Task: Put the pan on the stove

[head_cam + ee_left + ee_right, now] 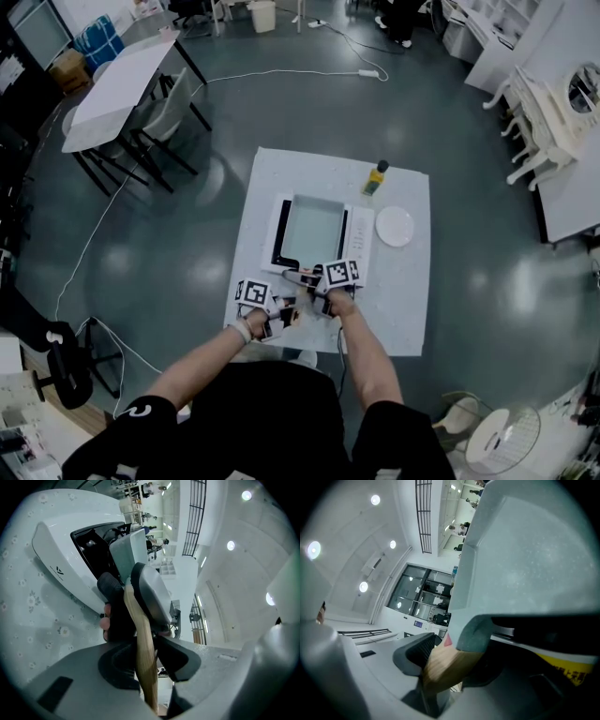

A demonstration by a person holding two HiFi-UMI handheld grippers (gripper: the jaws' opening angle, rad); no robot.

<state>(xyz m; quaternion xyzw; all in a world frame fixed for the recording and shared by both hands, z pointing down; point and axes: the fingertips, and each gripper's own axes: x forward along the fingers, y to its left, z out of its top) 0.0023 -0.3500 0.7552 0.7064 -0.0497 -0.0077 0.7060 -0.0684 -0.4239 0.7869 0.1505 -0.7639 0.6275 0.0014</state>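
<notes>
Left tool [145, 665] is closed on the pan's wooden handle [138, 620], its dark pads pressing the wood from either side near the free end. Just ahead of it on the same handle sits the right tool [446, 658], also clamped on the wood, close to where the handle joins the pan [314, 230]. The square grey pan lies straight ahead of both tools, over the stove [357, 239], which stands on the worktop [403, 300] beyond their tips. Whether the pan's base already rests on the black cooking surface or is a little above it, I cannot tell.

By my reading the placing step is in hand and nearly done. The next move calls for settling the pan flat and square on the stove, then easing both sets of jaws off the handle without nudging it sideways
</notes>
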